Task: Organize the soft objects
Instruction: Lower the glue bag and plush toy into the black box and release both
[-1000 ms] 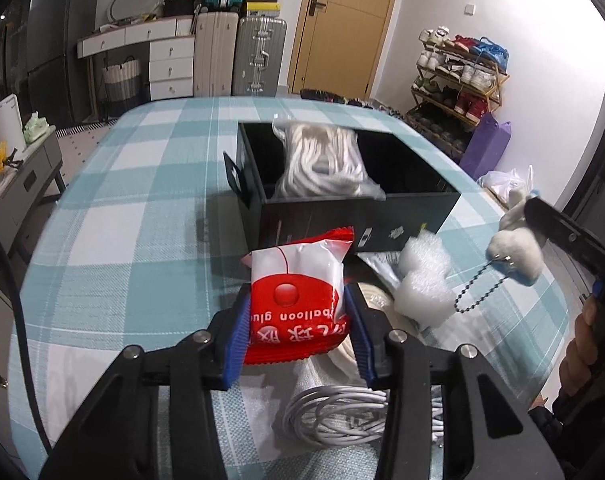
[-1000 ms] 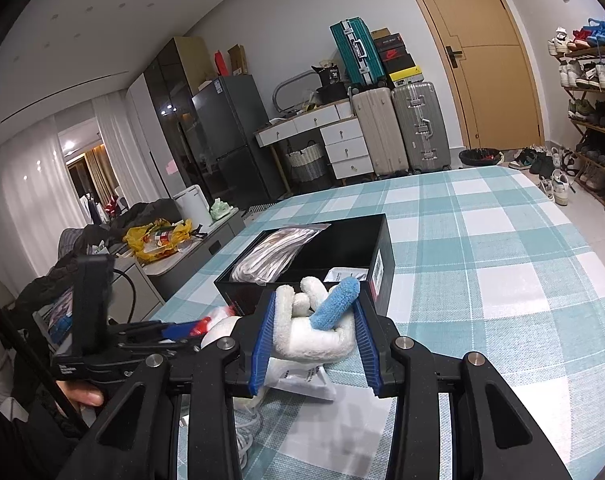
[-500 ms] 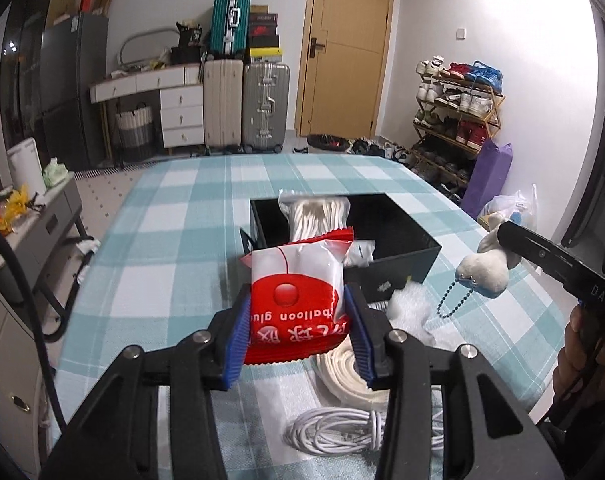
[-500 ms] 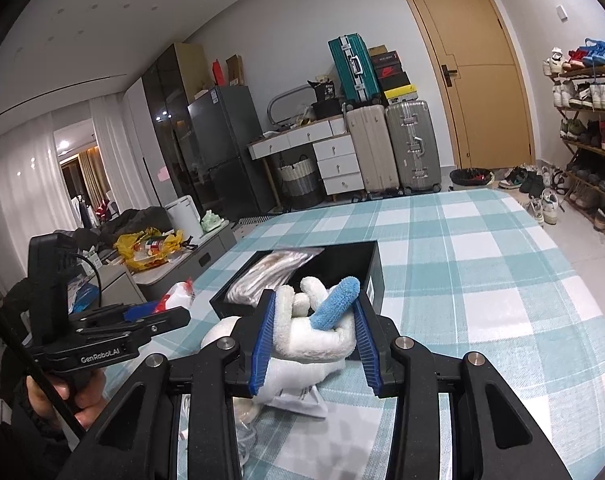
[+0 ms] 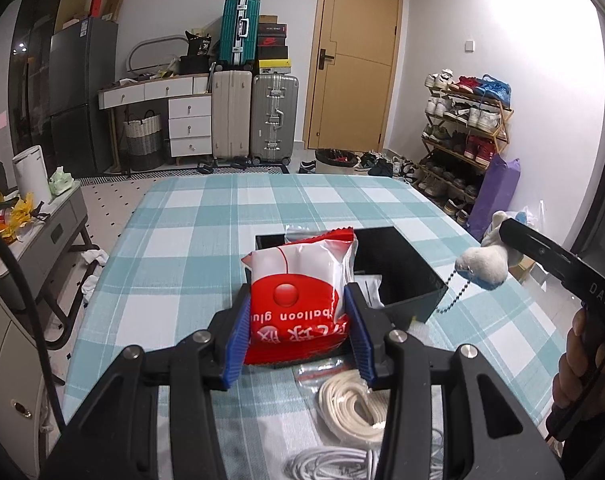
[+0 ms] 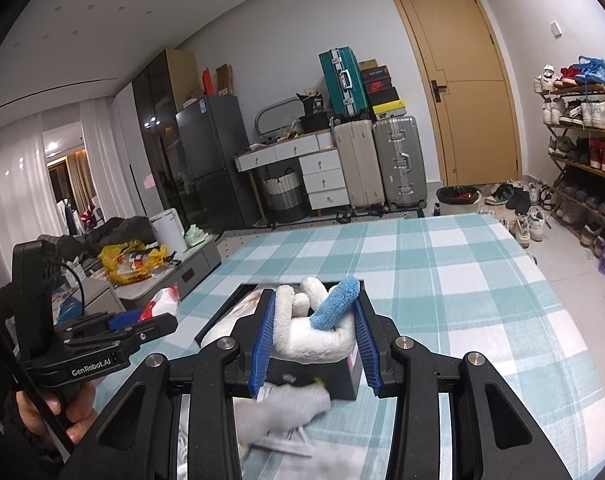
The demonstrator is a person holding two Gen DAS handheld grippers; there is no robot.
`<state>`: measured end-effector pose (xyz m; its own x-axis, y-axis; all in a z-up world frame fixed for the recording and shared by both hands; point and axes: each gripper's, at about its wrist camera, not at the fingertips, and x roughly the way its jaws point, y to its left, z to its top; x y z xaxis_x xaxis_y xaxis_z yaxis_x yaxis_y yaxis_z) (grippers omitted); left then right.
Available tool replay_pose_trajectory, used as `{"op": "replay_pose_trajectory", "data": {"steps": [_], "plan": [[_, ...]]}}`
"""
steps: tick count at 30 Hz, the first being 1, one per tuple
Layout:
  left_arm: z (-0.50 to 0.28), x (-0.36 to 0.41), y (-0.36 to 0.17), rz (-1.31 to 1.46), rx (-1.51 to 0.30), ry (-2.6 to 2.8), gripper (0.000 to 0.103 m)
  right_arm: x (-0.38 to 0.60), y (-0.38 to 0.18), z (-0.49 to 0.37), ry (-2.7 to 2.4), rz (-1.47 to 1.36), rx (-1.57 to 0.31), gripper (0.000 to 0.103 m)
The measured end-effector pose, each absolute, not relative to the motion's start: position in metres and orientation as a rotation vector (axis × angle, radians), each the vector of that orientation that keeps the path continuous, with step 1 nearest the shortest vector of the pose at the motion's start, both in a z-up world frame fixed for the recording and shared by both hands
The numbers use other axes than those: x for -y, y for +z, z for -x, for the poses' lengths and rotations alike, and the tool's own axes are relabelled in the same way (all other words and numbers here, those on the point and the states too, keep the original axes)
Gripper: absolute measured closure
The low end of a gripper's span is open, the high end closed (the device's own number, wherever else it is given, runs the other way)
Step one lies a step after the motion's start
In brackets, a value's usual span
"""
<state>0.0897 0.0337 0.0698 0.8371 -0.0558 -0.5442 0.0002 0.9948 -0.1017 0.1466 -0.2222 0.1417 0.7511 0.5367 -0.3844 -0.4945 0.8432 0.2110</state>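
Left wrist view: my left gripper is clamped on the red-and-white packet, held above the checked table, with the black box at one o'clock and rope coils at five. Right wrist view: my right gripper pinches the white-and-blue plush toy over the box's near wall.

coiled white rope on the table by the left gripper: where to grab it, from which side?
Grip the rope across one side of its coil, one finger in the centre hole, one outside, coming from above. It lies flat on the tablecloth, so a side approach would only push it. Both grippers are full: the left gripper holds the red packet, the right gripper the plush.
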Motion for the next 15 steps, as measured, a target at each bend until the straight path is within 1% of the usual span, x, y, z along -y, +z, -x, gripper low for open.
{"op": "replay_pose_trajectory", "data": {"steps": [8, 15], "plan": [[-0.102, -0.032, 0.071, 0.088, -0.583, -0.015, 0.060, 0.214, 0.147, -0.161, 0.565, -0.089, -0.449, 0.065], [-0.113, -0.027, 0.065, 0.063, -0.603, -0.005, 0.060, 0.206, 0.141, -0.175, 0.575, -0.073, -0.474, 0.065]]}}
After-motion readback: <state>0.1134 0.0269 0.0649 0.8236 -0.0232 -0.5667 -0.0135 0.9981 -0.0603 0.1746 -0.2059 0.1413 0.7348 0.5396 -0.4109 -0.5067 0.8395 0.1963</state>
